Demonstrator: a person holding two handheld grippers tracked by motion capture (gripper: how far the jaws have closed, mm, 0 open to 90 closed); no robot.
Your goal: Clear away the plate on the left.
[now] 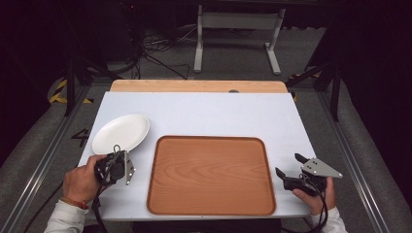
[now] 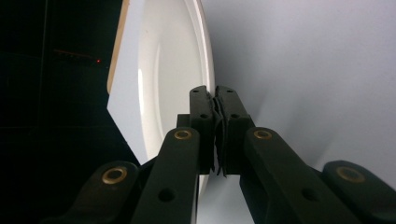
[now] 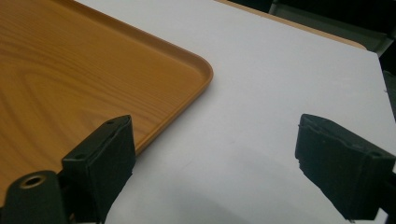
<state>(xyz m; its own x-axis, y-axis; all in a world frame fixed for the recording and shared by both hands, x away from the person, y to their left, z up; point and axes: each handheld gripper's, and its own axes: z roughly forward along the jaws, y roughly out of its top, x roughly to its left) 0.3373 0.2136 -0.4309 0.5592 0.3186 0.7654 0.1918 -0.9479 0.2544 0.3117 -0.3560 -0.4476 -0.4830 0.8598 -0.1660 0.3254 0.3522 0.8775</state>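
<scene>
My left gripper (image 2: 217, 105) pinches the near rim of the white plate (image 1: 121, 132), left of the bare wooden tray (image 1: 211, 175); my right gripper (image 1: 290, 171) rests spread wide beside the tray

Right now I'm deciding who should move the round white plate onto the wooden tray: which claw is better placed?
Left. The left claw is already shut on the rim of the round white plate, beside the brown wooden tray. The right claw is open past the tray's far side.
</scene>
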